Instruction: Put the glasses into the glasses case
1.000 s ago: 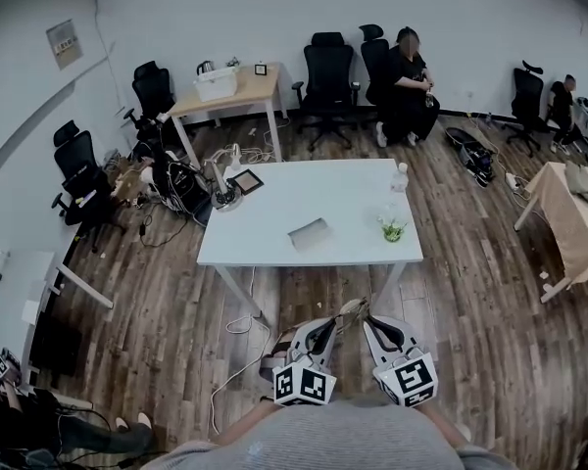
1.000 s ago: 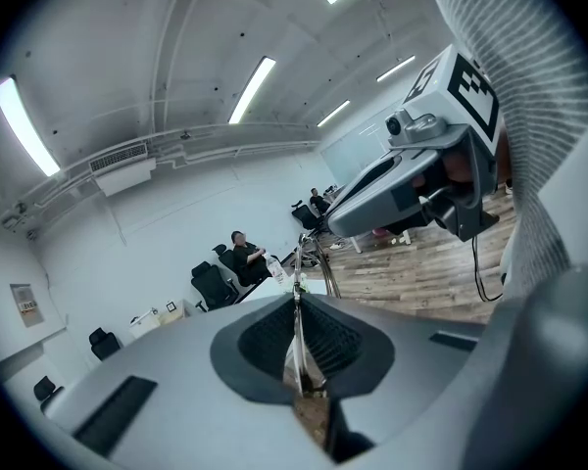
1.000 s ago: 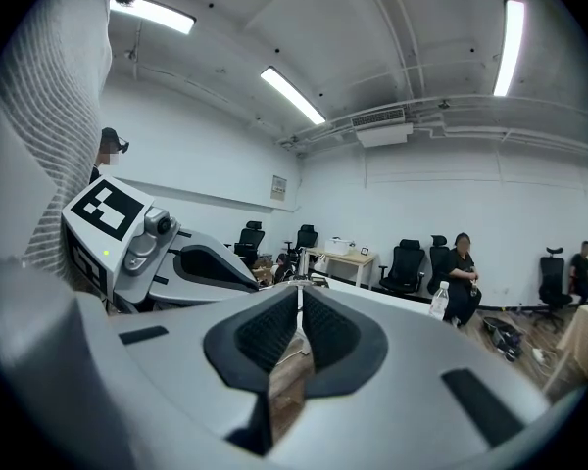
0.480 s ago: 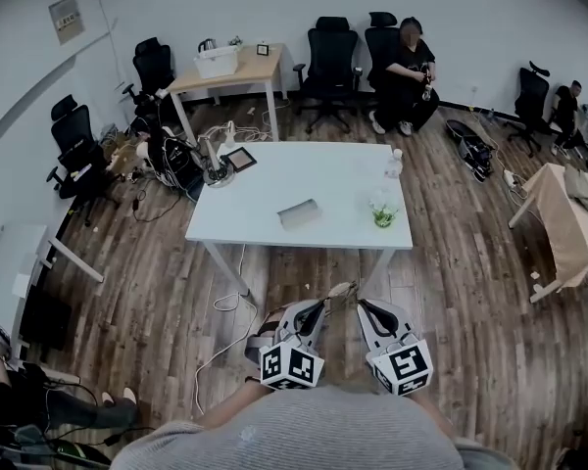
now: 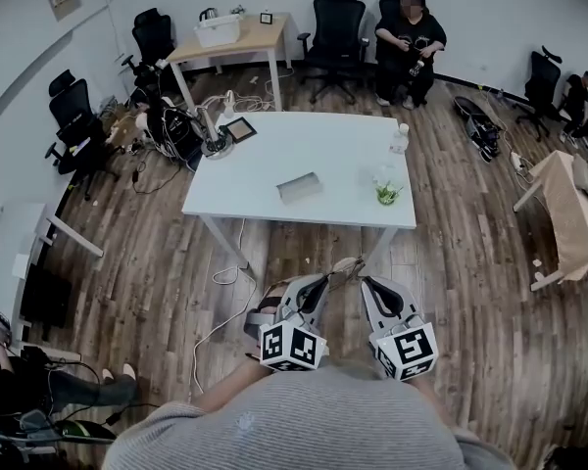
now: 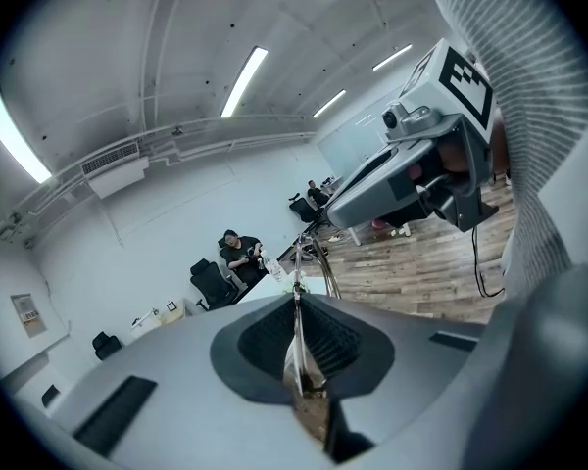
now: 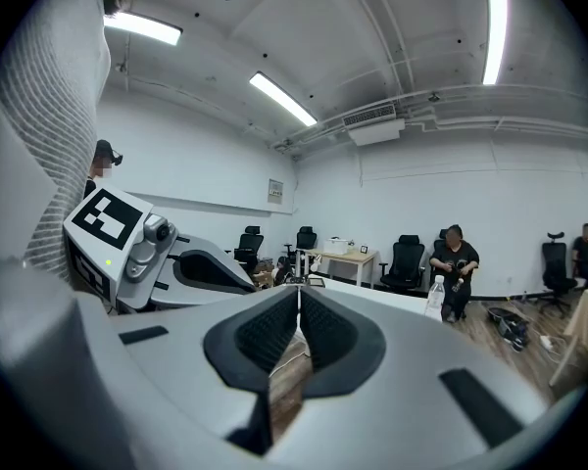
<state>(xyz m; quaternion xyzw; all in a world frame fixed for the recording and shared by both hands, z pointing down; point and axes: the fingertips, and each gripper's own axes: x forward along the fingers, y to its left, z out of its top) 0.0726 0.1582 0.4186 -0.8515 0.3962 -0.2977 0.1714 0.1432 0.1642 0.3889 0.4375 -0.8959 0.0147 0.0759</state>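
Observation:
In the head view a flat grey glasses case lies near the middle of the white table, well ahead of both grippers. I hold the grippers side by side over the wooden floor, short of the table's near edge. My left gripper is shut on the glasses, whose thin frame shows pinched between the pads in the left gripper view. My right gripper sits just right of it, its jaws closed together with nothing between them.
A plastic bottle and a small green item stand at the table's right side, and a tablet and cables at its far left corner. Office chairs, a wooden desk and seated people line the far wall.
The table has drawn a little closer and larger in the head view. Both grippers keep their side-by-side pose, the left still holding the glasses.

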